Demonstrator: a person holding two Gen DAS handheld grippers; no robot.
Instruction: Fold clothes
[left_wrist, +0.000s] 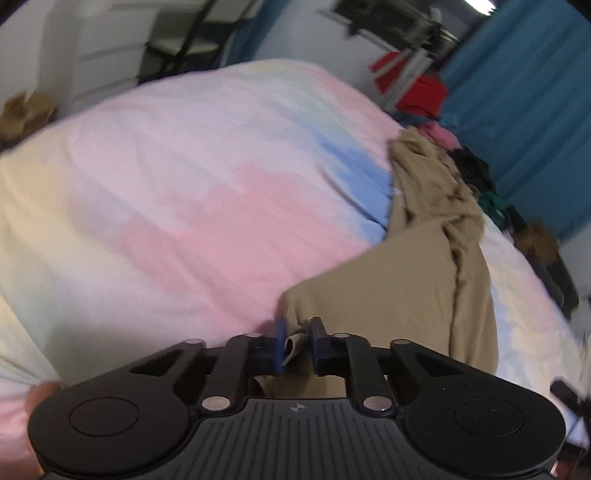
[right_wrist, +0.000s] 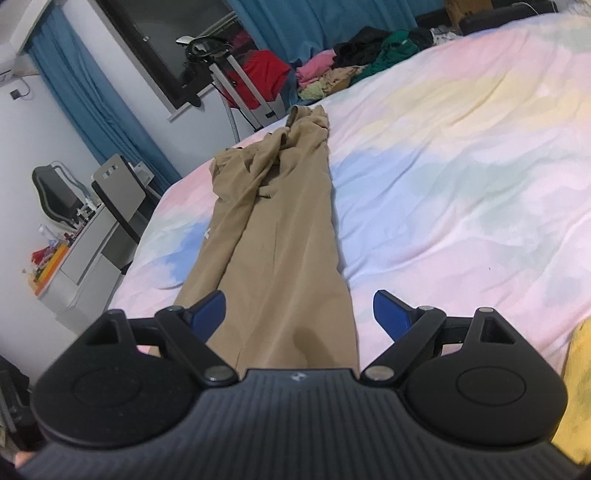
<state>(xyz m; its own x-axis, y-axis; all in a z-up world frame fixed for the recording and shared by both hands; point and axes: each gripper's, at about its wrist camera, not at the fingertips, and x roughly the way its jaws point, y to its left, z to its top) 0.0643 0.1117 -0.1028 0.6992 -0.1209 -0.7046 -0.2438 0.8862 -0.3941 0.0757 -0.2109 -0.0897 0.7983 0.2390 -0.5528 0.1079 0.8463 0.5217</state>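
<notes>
Tan trousers (right_wrist: 280, 229) lie stretched lengthwise on the pastel bedspread (right_wrist: 461, 166), legs toward me, bunched waist at the far end. My right gripper (right_wrist: 299, 314) is open, its blue fingers spread on either side of the near leg end, just above it. In the left wrist view my left gripper (left_wrist: 297, 341) is shut on a hem edge of the tan trousers (left_wrist: 388, 295), which trail away to the right over the bedspread (left_wrist: 166, 203). That view is motion-blurred.
A pile of pink, black and green clothes (right_wrist: 362, 55) lies at the far edge of the bed. A red garment on a rack (right_wrist: 258, 77), blue curtains (right_wrist: 92, 103) and a desk with a chair (right_wrist: 110, 206) stand beyond the bed's left side. A yellow cloth (right_wrist: 580, 387) is at right.
</notes>
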